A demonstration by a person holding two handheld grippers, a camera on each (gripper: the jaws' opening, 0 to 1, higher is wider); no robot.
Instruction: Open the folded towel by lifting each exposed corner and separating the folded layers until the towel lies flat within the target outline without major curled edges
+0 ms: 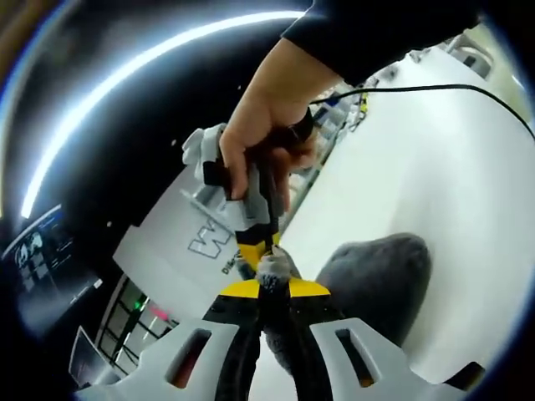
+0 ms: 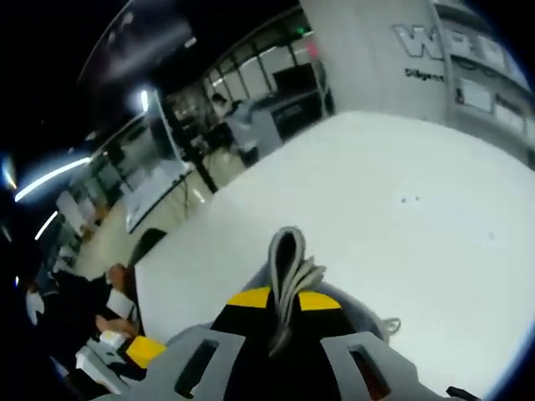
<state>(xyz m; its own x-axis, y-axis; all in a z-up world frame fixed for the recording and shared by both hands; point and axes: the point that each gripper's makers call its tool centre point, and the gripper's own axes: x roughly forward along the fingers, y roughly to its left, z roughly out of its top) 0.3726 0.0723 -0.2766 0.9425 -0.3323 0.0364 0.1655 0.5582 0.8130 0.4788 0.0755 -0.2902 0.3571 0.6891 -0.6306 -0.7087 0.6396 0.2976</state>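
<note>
The grey towel [image 1: 380, 280] hangs bunched over the white table [image 1: 418, 167]. My left gripper [image 1: 272, 288] is shut on a pinched bit of its edge between the yellow-tipped jaws. Just above, a hand holds my right gripper [image 1: 255, 241], whose jaws meet the same bit of cloth from the other side. In the right gripper view, the right gripper [image 2: 284, 296] is shut on a folded edge of the towel [image 2: 288, 255], and several layers stick up between the jaws above the table [image 2: 401, 217].
A black cable [image 1: 418, 88] runs across the table's far side. A white pillar with lettering [image 2: 418, 42] stands behind the table. A person [image 2: 84, 309] sits off the table's left edge, near a yellow object [image 2: 144, 351].
</note>
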